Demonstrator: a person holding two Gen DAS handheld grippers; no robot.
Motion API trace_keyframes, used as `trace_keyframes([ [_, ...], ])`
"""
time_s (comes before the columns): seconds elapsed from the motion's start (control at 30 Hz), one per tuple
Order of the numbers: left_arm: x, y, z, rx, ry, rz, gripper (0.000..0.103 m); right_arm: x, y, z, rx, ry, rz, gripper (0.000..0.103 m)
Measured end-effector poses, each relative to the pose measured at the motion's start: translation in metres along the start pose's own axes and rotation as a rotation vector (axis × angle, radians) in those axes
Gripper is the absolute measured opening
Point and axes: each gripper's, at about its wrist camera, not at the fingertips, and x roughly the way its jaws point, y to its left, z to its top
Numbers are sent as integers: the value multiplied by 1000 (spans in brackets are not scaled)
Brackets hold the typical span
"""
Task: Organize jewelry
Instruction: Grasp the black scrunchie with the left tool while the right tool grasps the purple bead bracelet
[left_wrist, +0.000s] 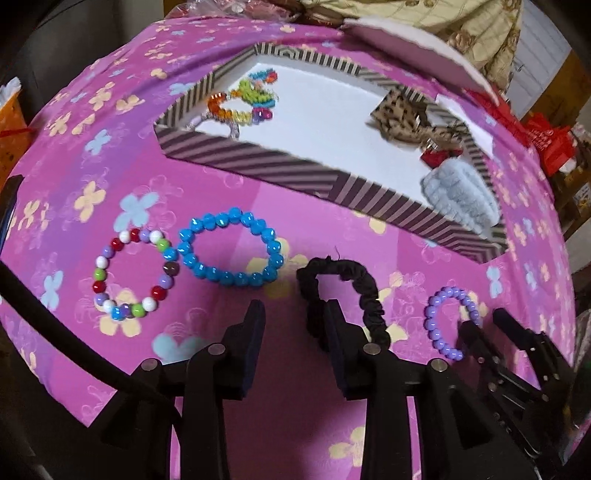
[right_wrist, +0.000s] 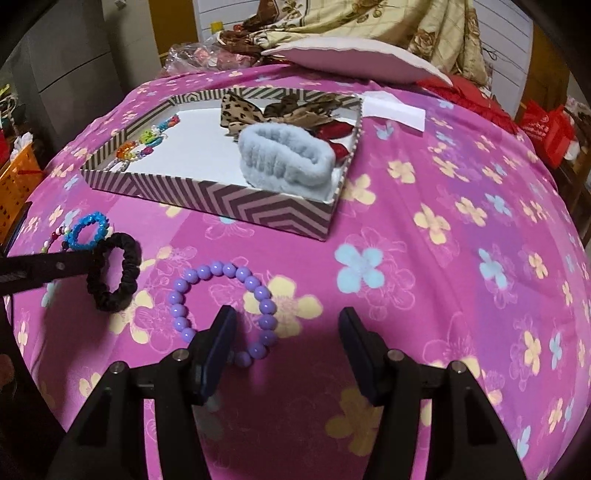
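A purple bead bracelet (right_wrist: 225, 312) is lying on the floral cloth (right_wrist: 461, 229), near the striped box (right_wrist: 229, 201). The right gripper (right_wrist: 288, 328) is hovering wide open, empty, one finger inside the loop, likely positioning to grasp. The left gripper (left_wrist: 295, 317) is waiting open beside the black scrunchie (left_wrist: 354, 291).

Matte black throughout: left gripper (left_wrist: 295, 325) and right gripper (right_wrist: 288, 332) built of angular plastic arms, silver round pivot pins at the joints, dark navy foam pads (right_wrist: 221, 350) lining the fingers, thick black cable (left_wrist: 74, 343) curving past the left one
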Motion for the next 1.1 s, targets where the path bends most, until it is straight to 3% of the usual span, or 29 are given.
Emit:
trace_keyframes([
  [0.2,3,-10,-1,21,-16,20,52,0,12,2,-122,-16,24,26],
  [0.3,5,-14,-2,59,-24,29,30,0,14,2,-150,-18,40,13],
  [0.33,6,-15,-3,71,-19,14,28,0,13,2,-145,-13,40,11],
  [0.47,1,-14,-1,85,-7,-49,23,-6,3,3,-91,-6,96,10],
  [0.77,-34,-12,3,109,-77,-89,23,-42,3,20,-83,-65,131,10],
  [1.1,-53,-5,7,102,-117,-70,23,-62,14,35,-116,-94,128,10],
])
